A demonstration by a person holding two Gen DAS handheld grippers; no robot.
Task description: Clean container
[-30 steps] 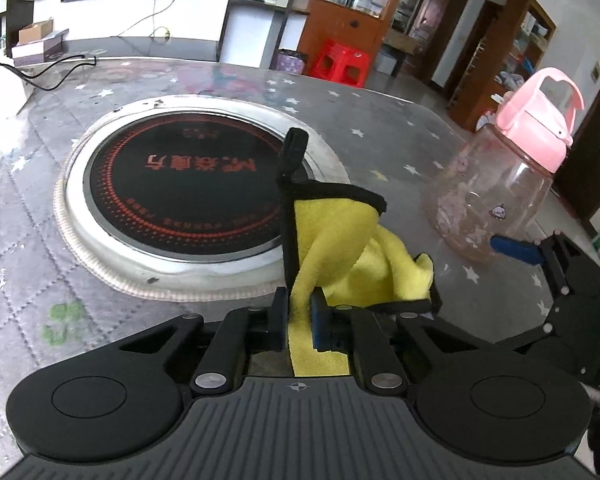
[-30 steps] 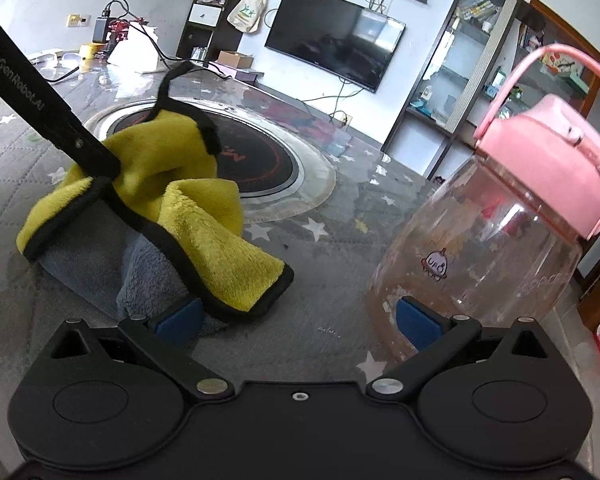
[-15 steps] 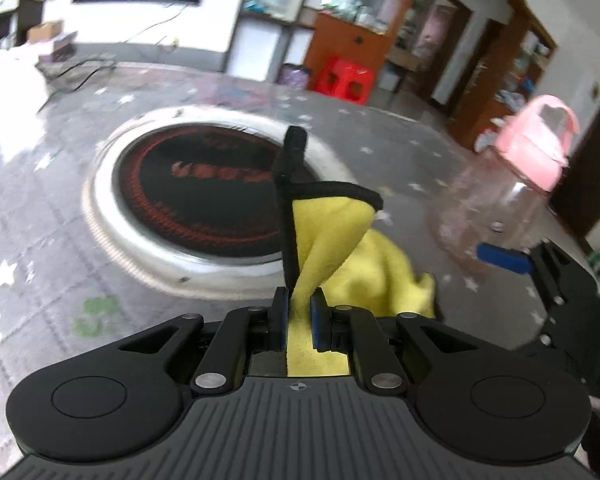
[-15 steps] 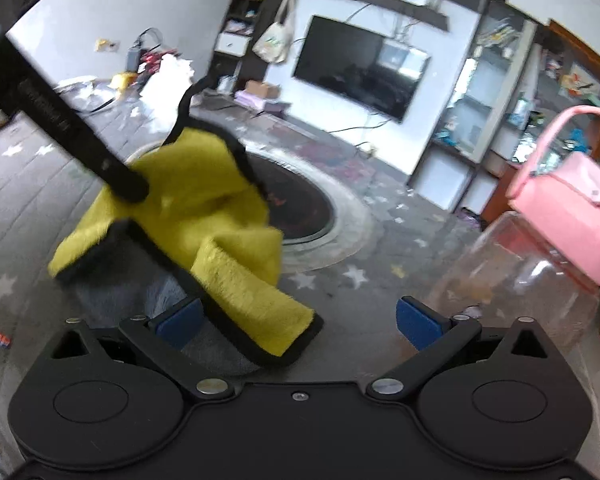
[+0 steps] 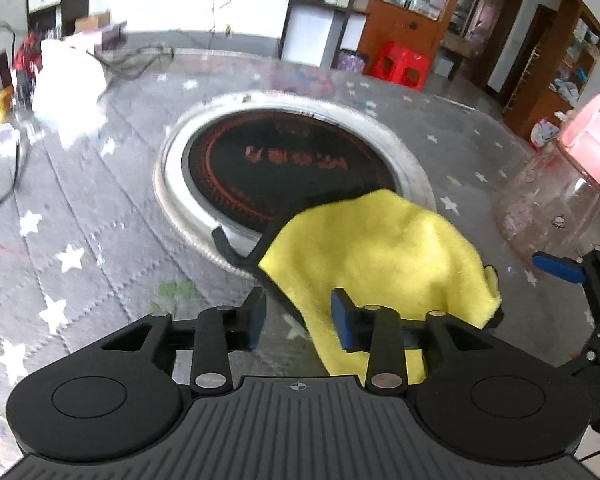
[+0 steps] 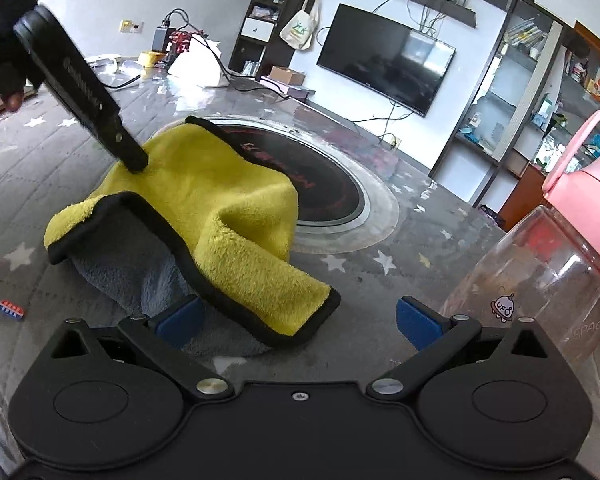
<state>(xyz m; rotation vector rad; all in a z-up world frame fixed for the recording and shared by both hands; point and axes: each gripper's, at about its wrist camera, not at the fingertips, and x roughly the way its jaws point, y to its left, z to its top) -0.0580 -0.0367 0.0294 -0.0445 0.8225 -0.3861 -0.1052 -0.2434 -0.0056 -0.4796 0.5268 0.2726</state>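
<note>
A yellow cloth (image 5: pixel 384 252) with black trim and a grey underside lies crumpled on the table; it also shows in the right wrist view (image 6: pixel 220 216). My left gripper (image 5: pixel 298 318) is open just above the cloth's near edge, holding nothing. A clear container with a pink lid and handle (image 5: pixel 560 196) stands at the right; it also shows in the right wrist view (image 6: pixel 552 276). My right gripper (image 6: pixel 300 316) is open and empty, between the cloth and the container. The left gripper's finger (image 6: pixel 84 92) rests at the cloth's far side in the right wrist view.
A round black induction plate (image 5: pixel 288 172) with a silver rim is set in the grey star-patterned table (image 5: pixel 80 220). Cables, a white bag (image 5: pixel 68 76) and small items sit at the table's far left. The right gripper's finger (image 5: pixel 560 266) shows at the right.
My left gripper has opened and let go of the cloth, which has dropped and spread on the table. Both views have shifted back a little.
</note>
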